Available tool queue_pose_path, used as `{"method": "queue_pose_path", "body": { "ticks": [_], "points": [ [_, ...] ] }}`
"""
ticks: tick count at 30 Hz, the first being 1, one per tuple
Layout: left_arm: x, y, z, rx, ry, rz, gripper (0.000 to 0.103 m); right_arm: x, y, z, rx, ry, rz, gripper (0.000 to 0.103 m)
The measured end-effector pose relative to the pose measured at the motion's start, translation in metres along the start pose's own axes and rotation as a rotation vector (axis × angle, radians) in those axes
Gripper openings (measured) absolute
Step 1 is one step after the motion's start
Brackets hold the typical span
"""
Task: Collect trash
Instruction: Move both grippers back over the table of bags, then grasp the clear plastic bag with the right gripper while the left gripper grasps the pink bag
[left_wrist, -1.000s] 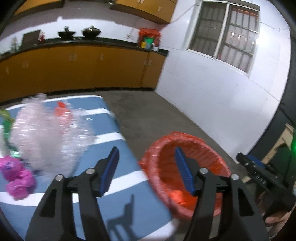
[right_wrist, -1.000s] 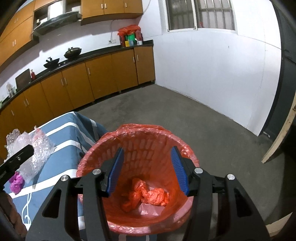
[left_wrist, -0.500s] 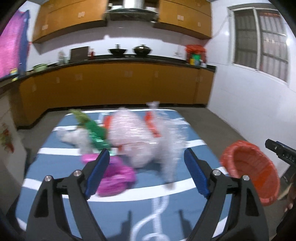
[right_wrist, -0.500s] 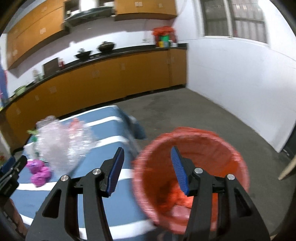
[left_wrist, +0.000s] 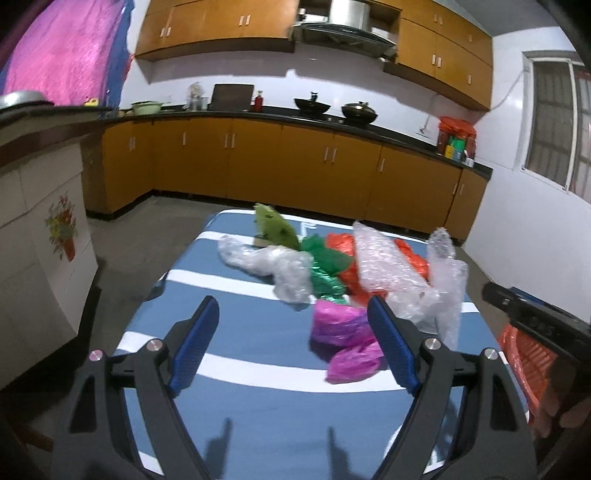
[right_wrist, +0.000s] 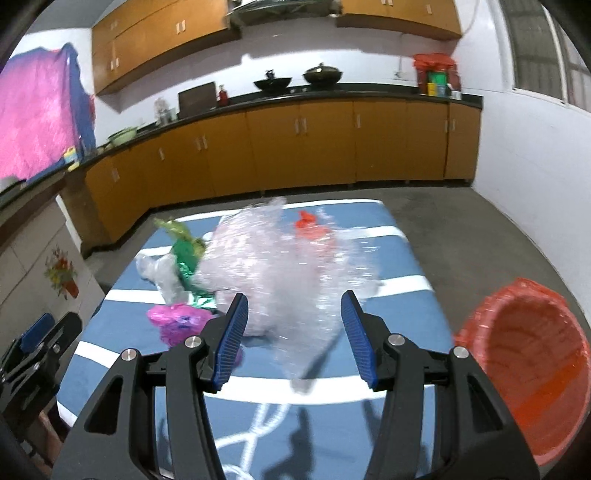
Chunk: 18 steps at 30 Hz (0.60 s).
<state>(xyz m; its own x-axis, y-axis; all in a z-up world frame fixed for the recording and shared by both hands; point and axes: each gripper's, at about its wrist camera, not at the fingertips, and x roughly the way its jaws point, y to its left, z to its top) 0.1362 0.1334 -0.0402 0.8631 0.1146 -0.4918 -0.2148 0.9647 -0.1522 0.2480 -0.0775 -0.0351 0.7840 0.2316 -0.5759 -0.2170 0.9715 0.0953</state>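
**Both grippers empty, lining up on the trash pile**

The right gripper (right_wrist: 293, 338) is spread wide and holds nothing, facing the crumpled clear bubble wrap (right_wrist: 291, 269) on the blue striped table (right_wrist: 402, 314). The left gripper (left_wrist: 291, 345), equally wide and empty, faces the magenta plastic bag (left_wrist: 341, 339) beside that wrap. The next move likely calls for closing on a piece and carrying it to the red-lined basket (right_wrist: 524, 365) beside the table's edge

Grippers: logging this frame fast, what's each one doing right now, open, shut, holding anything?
Left gripper: open, holding nothing, above the blue striped table.
Right gripper: open, holding nothing, facing the bubble wrap.
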Motion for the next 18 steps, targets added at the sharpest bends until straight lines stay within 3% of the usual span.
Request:
{"method": "queue_pose_path", "body": {
  "ticks": [6,9,15,18],
  "points": [
    [0.002,0.015,-0.005,-0.032,0.016,0.007,0.081,0.029,0.011,0.003,-0.010,0.021,-0.070,0.051],
    [0.004,0.020,-0.007,-0.041,0.023,0.005,0.081,0.042,0.009,0.003,0.009,0.047,-0.106,0.045],
    [0.012,0.024,-0.010,-0.050,0.040,-0.001,0.081,0.049,-0.007,-0.002,0.034,0.092,-0.123,0.011],
    [0.019,0.022,-0.012,-0.053,0.057,-0.013,0.081,0.041,-0.016,-0.004,0.049,0.079,-0.125,0.006]
  ]
}}
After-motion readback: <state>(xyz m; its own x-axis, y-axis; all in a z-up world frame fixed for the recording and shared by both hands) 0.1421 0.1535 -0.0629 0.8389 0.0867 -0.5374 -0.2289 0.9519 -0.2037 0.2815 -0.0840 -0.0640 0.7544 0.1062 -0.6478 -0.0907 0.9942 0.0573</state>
